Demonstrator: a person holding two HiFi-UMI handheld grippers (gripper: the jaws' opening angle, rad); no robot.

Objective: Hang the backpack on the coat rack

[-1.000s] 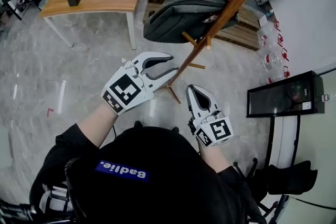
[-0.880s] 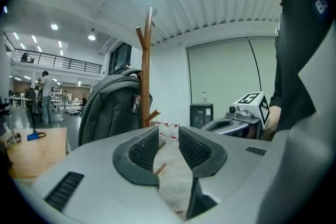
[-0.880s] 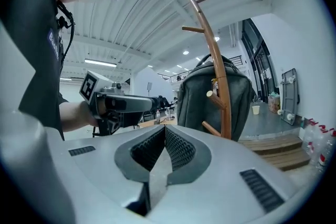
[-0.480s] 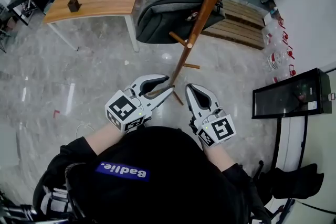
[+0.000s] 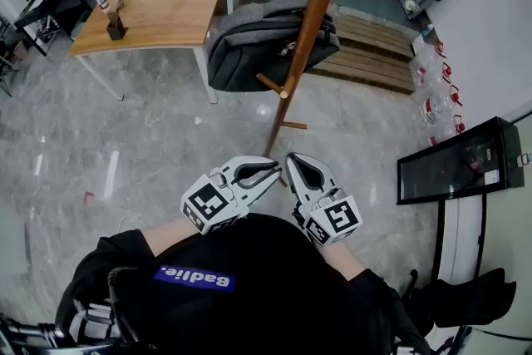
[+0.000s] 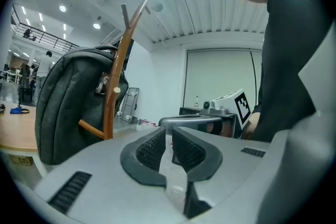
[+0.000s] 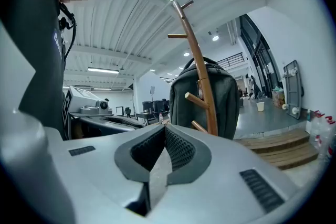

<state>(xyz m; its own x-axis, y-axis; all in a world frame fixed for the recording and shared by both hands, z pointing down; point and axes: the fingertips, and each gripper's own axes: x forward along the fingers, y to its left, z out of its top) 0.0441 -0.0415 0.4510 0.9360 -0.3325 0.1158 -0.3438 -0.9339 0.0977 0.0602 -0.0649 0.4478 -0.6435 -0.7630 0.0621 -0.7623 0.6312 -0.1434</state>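
Backpack (image 5: 249, 50) hangs on rack (image 5: 312, 21), job likely done; both empty grippers have drawn back, left gripper (image 5: 273, 170) fingers just narrowed to a slit, right gripper (image 5: 291, 160) fingers closed.

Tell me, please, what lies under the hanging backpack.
Grey floor, one table leg and a wooden pallet's edge show around the backpack. The floor directly beneath it is covered.
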